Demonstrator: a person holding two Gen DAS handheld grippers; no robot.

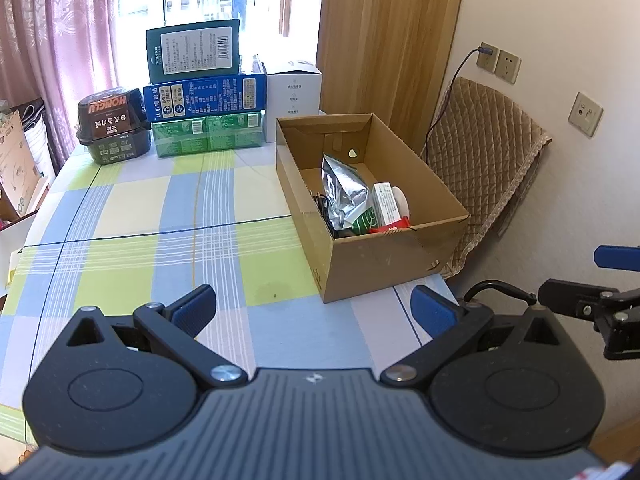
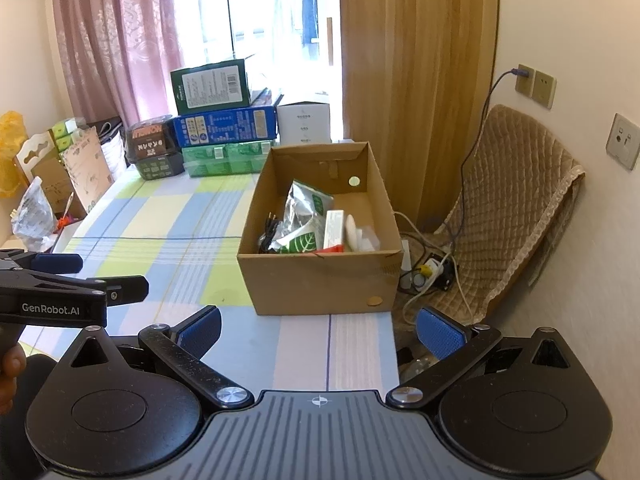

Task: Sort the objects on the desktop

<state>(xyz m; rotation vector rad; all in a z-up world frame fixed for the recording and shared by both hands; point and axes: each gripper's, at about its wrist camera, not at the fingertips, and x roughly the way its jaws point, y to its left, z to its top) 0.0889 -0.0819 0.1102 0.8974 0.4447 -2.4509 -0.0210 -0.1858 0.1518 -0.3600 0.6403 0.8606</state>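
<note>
Desktop objects, a crinkled silver pouch (image 2: 301,210) among them, fill your cardboard box (image 2: 320,284) while both grippers' fingers (image 1: 196,310) (image 2: 202,330) gape wide, empty.

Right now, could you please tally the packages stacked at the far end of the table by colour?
Green: 2, the dark green box on top and the light green pack at the bottom
Blue: 1, the blue box
White: 1, the white box
Black: 1, the black tub
Total: 5
</note>
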